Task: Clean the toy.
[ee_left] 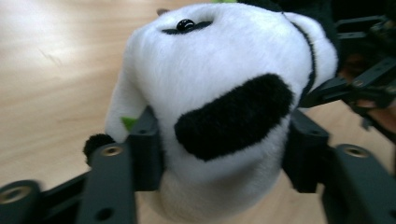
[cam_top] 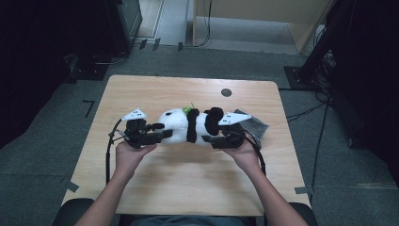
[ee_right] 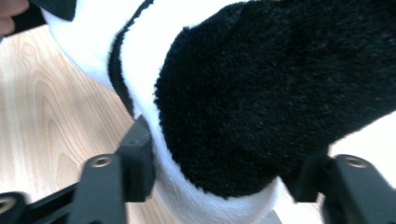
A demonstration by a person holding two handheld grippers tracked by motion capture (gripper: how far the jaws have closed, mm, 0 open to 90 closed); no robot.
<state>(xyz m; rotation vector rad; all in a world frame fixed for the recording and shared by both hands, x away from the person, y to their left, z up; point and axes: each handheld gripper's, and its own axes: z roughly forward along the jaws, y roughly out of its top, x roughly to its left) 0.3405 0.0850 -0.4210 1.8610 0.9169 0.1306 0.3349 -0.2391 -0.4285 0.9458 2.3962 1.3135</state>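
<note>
1. Across the middle of the wooden table point(cam_top: 155, 89), the plush panda point(cam_top: 188, 126) lies lengthwise between the two grippers, each of which holds one end; whether its belly rests on the wood or hangs just above it cannot be told from the high view.

2. At its left end, the left gripper point(cam_top: 157, 134) is closed onto the white head. Seen from the left gripper view, the jaws press into the fur on either side, beside a black patch point(ee_left: 233, 114), with a glossy eye bead point(ee_left: 186, 23) above. The pile is soft and compressible, so the head could probably squeeze out of the pinch if the person pulls hard.

3. At the other end, the right gripper point(cam_top: 211, 140) is clamped over a black limb and the white body beneath it point(ee_right: 261, 102). This bite looks shallow; I judge that it holds mostly fur and stuffing, which may slide free under load.

4. If the hands move apart or lift unevenly, the toy could sag in the middle, twist, or drop from one side and swing on the other.

5. Behind the right gripper, a dark mesh pouch point(cam_top: 256, 125) lies on the table, just beside the panda's end. A sideways sweep could catch it and drag it towards the table edge.

6. Trailing cables could snag near either wrist.
</note>
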